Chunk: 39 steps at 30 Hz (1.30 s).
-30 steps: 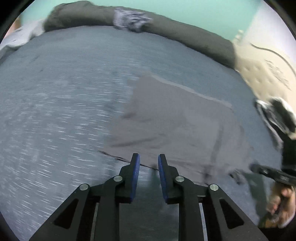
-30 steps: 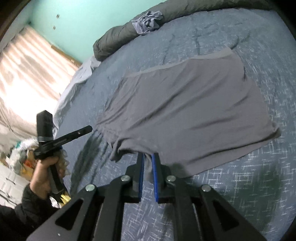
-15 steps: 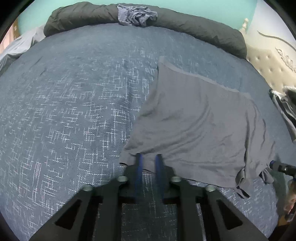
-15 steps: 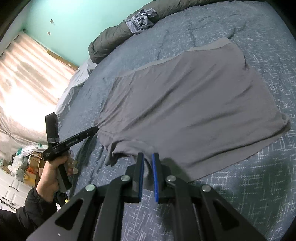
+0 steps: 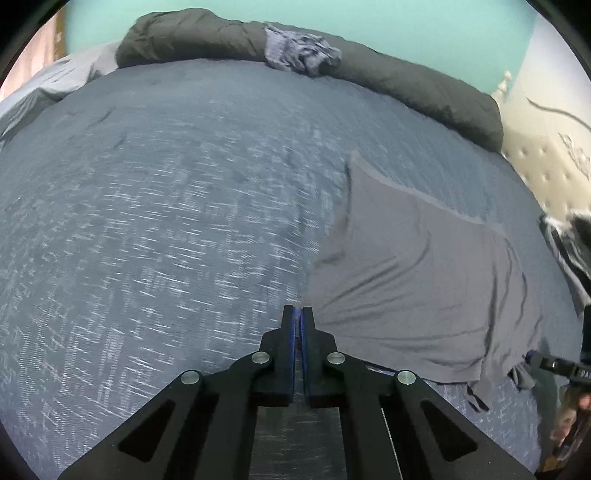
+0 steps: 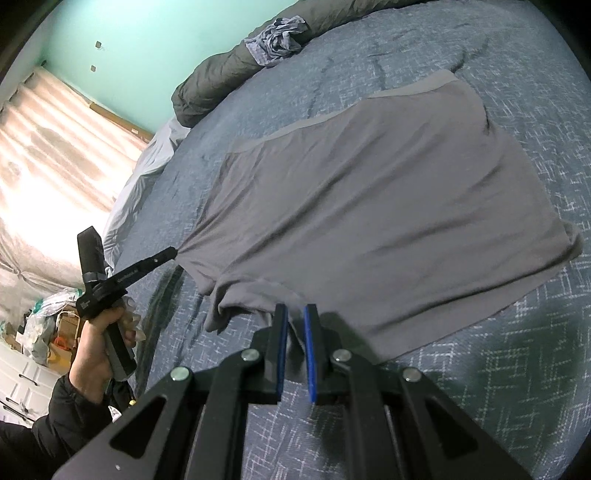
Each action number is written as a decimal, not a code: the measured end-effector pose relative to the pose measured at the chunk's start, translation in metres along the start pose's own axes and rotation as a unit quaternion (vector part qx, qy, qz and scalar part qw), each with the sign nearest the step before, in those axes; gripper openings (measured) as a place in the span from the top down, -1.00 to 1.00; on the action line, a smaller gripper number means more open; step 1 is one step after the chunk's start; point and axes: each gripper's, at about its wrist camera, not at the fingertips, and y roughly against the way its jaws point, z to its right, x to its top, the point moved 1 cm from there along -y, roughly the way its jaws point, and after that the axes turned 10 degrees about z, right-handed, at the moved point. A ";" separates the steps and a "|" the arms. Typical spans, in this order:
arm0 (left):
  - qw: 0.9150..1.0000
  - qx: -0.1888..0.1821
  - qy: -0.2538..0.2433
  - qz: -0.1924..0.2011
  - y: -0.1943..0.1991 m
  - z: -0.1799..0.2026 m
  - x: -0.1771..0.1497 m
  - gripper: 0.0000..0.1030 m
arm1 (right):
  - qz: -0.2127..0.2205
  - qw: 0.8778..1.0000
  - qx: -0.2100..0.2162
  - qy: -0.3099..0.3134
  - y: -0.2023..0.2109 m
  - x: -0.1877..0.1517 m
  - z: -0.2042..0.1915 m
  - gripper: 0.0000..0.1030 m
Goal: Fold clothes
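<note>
The grey garment (image 6: 388, 206) lies spread flat in the middle of the bed (image 5: 166, 240), its waistband toward the rolled dark duvet (image 5: 406, 85). Both near corners are pinched: the left gripper (image 5: 297, 314) has just closed its fingers fully on 1 corner, the right gripper (image 6: 295, 321) is nearly closed on a bunch of hem. The thin hem could slip from either grip if the 2 hands pull unevenly, skewing the fold; the crumpled blue cloth (image 6: 277, 35) on the duvet sits well clear.

The garment (image 6: 373, 206) lies spread on the bed (image 6: 517, 369). Behind it a rolled duvet (image 5: 406, 81) runs along the far edge, a crumpled cloth (image 5: 301, 53) on top.
</note>
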 end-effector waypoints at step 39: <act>1.000 0.010 -0.016 0.010 -0.014 -0.003 0.012 0.99 | 0.004 0.999 0.016 -0.031 -0.014 0.009 0.008 0.84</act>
